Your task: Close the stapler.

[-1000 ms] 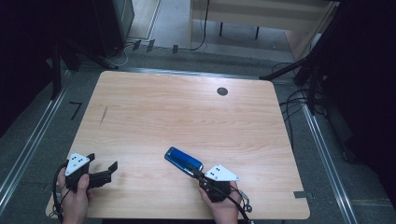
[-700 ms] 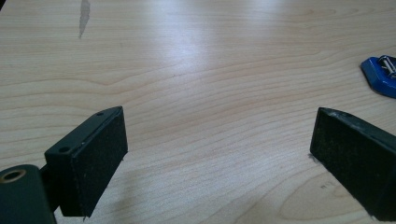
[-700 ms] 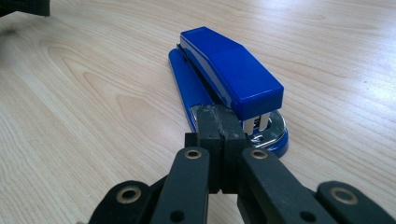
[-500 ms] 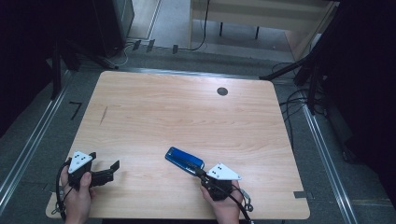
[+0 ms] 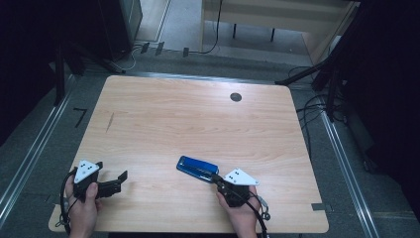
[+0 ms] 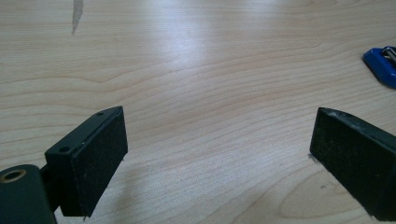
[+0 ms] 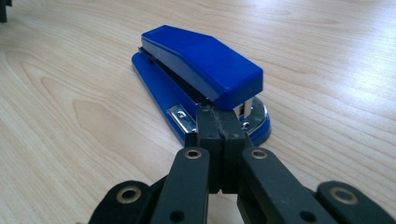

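**Ana:** Stapler [image 7: 196, 74] first. It is blue and it lies flat on the worktop [image 5: 198, 124], near your edge and a bit to the right of the middle. Your right hand-held gripper [image 7: 219, 119] is right at its near end, tips against the shiny metal under the blue top.

**Ben:** Is that one holding it?

**Ana:** No. Its jaws are pressed together with nothing between them. They just touch the end of the stapler. I think you are poking or nudging it, not picking it up.

**Ben:** And your left one?

**Ana:** Your left hand-held gripper [image 5: 116, 181] sits at the near left corner of the worktop, well apart from the stapler. Its jaws are spread wide and hold nothing. From its own camera you can see the blue stapler [image 6: 380, 65] far off to the side.

**Ben:** So what comes next?

**Ana:** My guess: if you want to lift the stapler, let the right jaws spread, slide them around the blue body from both sides, then squeeze. If you only want to push it, keep the tips low and go slow, so it does not spin away.
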`<action>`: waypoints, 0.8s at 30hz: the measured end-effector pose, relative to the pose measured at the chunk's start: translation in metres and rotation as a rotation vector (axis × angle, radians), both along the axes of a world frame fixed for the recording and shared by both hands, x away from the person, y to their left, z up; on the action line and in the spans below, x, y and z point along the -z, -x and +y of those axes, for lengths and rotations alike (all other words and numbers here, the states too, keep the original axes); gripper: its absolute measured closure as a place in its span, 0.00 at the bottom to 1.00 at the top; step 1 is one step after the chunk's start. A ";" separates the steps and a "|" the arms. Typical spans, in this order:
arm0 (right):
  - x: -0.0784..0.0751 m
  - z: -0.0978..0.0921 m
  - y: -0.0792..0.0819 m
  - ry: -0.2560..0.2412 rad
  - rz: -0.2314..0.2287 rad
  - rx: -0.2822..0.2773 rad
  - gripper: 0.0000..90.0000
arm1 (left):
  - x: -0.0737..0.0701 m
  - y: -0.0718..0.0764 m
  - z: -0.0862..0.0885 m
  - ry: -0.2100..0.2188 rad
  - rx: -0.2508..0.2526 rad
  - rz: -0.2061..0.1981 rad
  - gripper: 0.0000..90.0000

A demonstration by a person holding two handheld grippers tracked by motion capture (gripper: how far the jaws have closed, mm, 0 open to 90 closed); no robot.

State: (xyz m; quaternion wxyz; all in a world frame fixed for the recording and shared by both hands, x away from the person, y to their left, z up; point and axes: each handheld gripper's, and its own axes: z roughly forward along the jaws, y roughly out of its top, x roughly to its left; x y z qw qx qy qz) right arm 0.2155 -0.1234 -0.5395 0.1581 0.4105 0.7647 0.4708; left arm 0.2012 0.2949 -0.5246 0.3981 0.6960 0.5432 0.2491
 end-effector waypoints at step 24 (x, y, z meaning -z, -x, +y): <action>0.000 -0.004 -0.017 -0.014 0.010 0.046 1.00 | 0.000 0.000 -0.001 -0.013 -0.003 0.005 0.05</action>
